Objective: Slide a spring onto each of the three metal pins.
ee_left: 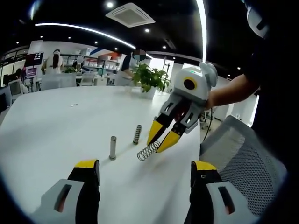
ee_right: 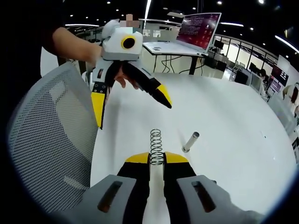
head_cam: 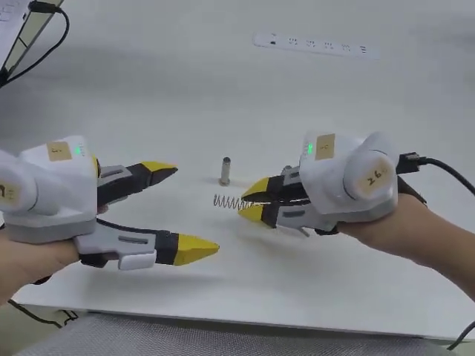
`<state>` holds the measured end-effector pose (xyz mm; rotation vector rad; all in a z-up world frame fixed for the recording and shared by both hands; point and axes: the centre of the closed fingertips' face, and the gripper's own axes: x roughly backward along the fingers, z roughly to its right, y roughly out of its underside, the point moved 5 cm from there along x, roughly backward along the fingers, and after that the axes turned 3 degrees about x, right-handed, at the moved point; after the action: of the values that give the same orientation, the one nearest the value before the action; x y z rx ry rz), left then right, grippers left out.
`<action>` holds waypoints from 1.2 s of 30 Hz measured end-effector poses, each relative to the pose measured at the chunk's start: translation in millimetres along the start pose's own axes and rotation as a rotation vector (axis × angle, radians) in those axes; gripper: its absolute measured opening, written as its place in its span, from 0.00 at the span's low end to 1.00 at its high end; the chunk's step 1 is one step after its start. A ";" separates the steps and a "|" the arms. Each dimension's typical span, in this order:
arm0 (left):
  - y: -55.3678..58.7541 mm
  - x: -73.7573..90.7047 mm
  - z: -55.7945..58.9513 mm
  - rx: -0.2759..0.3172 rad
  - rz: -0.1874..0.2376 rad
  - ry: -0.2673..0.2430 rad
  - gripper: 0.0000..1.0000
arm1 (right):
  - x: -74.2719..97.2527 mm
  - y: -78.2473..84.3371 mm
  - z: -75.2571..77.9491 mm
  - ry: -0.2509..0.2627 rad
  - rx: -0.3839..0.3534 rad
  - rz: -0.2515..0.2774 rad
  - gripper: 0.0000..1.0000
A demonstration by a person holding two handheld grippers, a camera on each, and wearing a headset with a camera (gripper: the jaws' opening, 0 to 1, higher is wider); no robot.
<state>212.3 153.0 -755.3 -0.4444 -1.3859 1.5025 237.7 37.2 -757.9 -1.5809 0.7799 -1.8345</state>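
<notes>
Right gripper: yellow-tipped jaws pinched shut on one end of a thin coiled steel-wire spring; the rest of the coil sticks out free, low over the white benchtop. Short upright grey metal pin stands near the free end, bare, not touching. Left gripper gapes wide, empty, well apart.

Risk: the unsupported coil may droop or skew, snag the pin's rim and topple it, or pop from the pinch.

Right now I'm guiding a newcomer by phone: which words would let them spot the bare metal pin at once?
On the white table, look between the open left gripper and the right gripper, shut on a spring. The bare metal pin stands upright close by that spring's free end; unlike the other pin, it wears no coils.
</notes>
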 end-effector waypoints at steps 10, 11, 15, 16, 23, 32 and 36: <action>-9.6 -12.0 5.4 0.003 0.008 0.073 0.55 | 7.2 -5.9 -4.6 -0.028 0.023 0.022 0.08; -11.2 -13.1 5.9 -0.004 0.012 0.082 0.53 | 7.7 -6.5 -5.2 -0.030 0.028 0.024 0.08; -14.1 -19.6 5.3 -0.017 0.007 0.102 0.46 | 9.8 -9.0 -7.1 -0.037 0.049 0.025 0.08; -14.4 -20.7 5.1 -0.019 0.006 0.105 0.44 | 10.2 -9.3 -7.2 -0.038 0.049 0.027 0.08; -19.3 -27.2 9.0 -0.021 0.019 0.147 0.31 | 15.5 -12.9 -8.8 -0.043 0.045 0.048 0.08; -19.5 -30.3 12.4 -0.031 0.005 0.179 0.24 | 21.4 -10.7 -12.8 -0.060 0.044 0.054 0.08; -20.5 -32.6 14.8 -0.033 0.002 0.194 0.21 | 22.6 -13.2 -12.0 -0.063 0.043 0.066 0.08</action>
<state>222.9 114.8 -744.2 -0.5964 -1.2591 1.4007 222.3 29.4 -734.8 -1.5603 0.7501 -1.7348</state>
